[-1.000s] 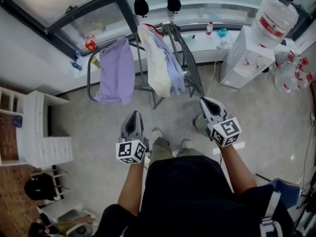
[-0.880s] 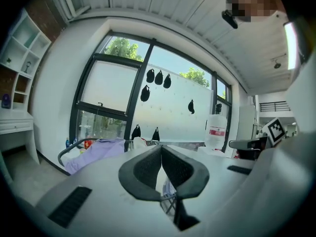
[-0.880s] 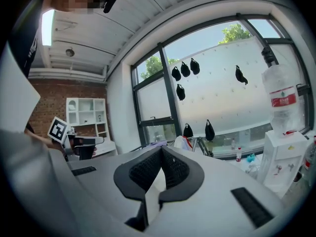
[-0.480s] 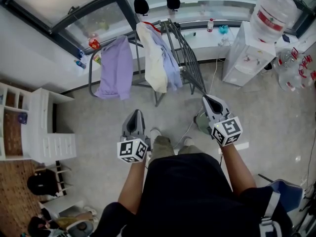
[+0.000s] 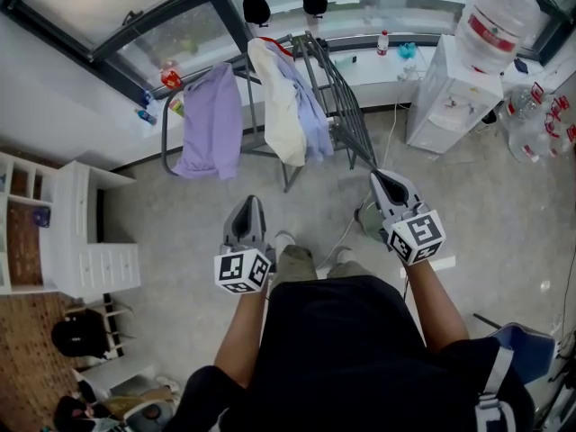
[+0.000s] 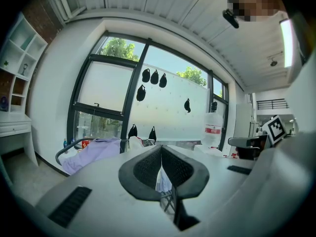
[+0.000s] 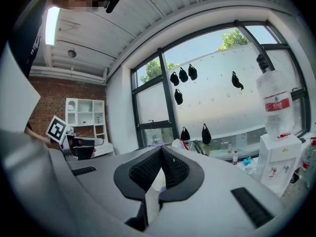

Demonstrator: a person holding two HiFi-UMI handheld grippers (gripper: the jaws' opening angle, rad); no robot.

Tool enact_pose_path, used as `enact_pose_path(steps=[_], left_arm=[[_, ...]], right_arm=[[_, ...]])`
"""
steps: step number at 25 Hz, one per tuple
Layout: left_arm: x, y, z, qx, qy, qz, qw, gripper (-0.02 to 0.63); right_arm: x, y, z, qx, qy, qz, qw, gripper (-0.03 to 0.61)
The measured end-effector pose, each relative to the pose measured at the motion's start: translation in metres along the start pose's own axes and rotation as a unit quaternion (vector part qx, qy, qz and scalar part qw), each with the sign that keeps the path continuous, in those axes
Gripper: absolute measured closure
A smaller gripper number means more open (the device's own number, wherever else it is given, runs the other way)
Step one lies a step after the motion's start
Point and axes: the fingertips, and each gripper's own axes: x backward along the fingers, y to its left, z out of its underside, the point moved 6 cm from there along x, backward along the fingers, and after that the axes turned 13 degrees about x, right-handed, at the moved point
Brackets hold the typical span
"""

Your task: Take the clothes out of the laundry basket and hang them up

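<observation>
White drawers (image 5: 101, 264): standing at the far left, against the wall.
Lilac garment (image 5: 213, 124): hanging over the left end of the drying rack (image 5: 346, 120), by the window.
Cream garment (image 5: 274, 106): draping over the rack's middle, touching a blue shirt (image 5: 317, 129).
Left gripper (image 5: 250, 202): hovering near the person, jaws pressing together on nothing.
Right gripper (image 5: 379, 177): pointing toward the rack, jaws likewise pressing together, carrying nothing.
Water dispenser (image 5: 448, 106): standing far right.

Black short-sleeved top (image 5: 342, 349), grey left tongs (image 5: 249, 202), grey right tongs (image 5: 379, 177), black ribbed pads (image 6: 148, 168), black-and-white marker cubes (image 5: 241, 271)
</observation>
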Motion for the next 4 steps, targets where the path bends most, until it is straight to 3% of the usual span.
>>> enact_pose_path(steps=[4], left_arm=[[-0.0013,0.0049,-0.0008,0.002,0.002,0.003,1.0,0.609]], right_arm=[[-0.0076,0.0055,-0.0005,0.0,-0.002,-0.005,1.0,0.58]])
